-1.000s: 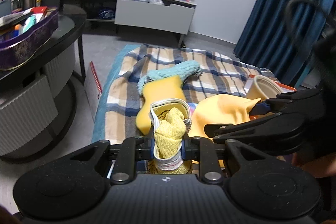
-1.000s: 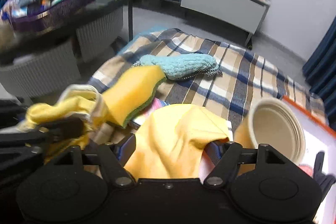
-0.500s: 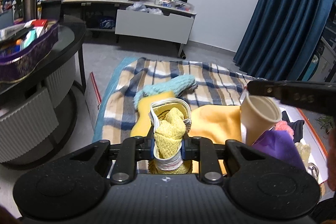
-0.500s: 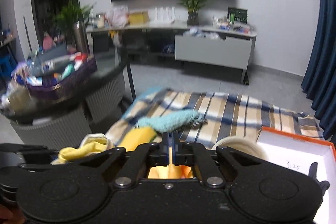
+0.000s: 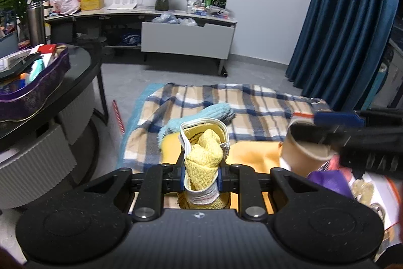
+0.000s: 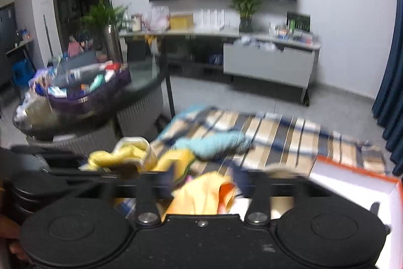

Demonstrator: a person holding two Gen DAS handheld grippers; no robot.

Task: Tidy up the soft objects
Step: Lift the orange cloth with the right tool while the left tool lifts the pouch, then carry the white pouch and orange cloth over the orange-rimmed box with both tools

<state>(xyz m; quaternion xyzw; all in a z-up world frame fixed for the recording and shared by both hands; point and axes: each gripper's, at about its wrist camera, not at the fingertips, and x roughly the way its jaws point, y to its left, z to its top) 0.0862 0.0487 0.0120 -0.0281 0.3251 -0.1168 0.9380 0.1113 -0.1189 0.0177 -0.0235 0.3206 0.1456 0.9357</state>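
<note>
Left gripper [image 5: 200, 174] angled down, clamped on yellow cloth [image 5: 204, 155]; right gripper [image 6: 201, 183] angled down, jaws opening, nothing gripped.

The blanket [image 5: 254, 105] is plaid: tan and white squares crossed by navy stripes, with a teal edge on its left side. On it lie a pale turquoise fuzzy cloth [image 5: 216, 111], a yellow sponge [image 5: 171, 148] and an orange-yellow cloth [image 5: 254, 155]. The held towel [image 5: 202, 155] is pale yellow with white trim. The cup [image 5: 302, 155] is beige, the curtain [image 5: 352, 17] deep blue, the box [image 6: 357, 183] white with an orange rim.
</note>
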